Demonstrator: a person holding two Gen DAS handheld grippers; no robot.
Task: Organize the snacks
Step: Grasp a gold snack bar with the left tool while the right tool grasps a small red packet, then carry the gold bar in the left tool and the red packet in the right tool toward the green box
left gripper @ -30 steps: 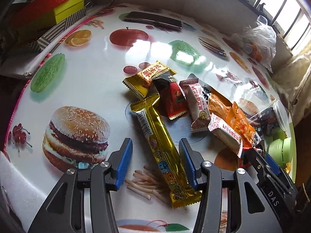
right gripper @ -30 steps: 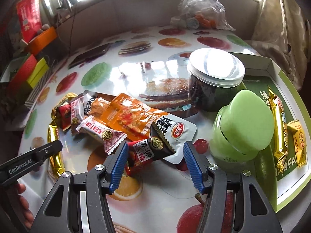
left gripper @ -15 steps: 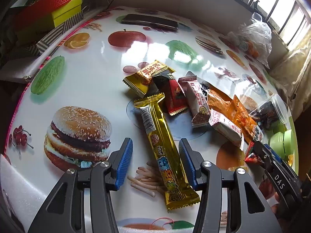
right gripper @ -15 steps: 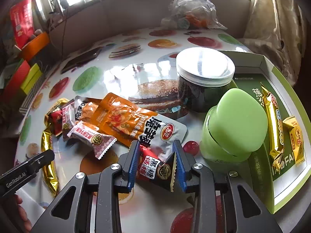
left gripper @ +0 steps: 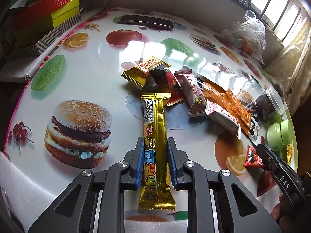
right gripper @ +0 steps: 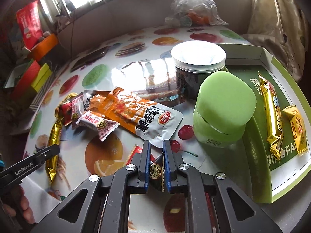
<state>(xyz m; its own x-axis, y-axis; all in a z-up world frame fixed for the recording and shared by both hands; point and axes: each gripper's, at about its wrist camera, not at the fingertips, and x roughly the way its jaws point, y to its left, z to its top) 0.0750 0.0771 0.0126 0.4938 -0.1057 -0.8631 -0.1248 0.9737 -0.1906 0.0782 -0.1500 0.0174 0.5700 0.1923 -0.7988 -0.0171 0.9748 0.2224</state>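
My left gripper (left gripper: 155, 145) is shut on a long gold snack bar (left gripper: 155, 136) that lies lengthwise between its blue pads on the printed table. My right gripper (right gripper: 156, 145) is shut on a small red and black snack packet (right gripper: 154, 171); it also shows in the left wrist view (left gripper: 252, 158). A pile of loose snacks lies mid-table: an orange pouch (right gripper: 136, 114), a white and red candy bar (right gripper: 97, 124), a gold packet (left gripper: 143, 71). A green and white box tray (right gripper: 276, 182) at the right holds a gold bar (right gripper: 271, 114) and a small gold packet (right gripper: 297, 130).
A dark jar with a clear lid (right gripper: 196, 66) and a green lidded container (right gripper: 223, 108) stand beside the tray. A phone (left gripper: 145, 20) lies at the far table edge. A plastic bag (right gripper: 192, 9) sits at the back. Stacked coloured boxes (left gripper: 50, 13) stand off the left edge.
Both grippers closed: the left on the long gold bar, the right on the red and black packet. The gold bar now lies straight between the left pads.
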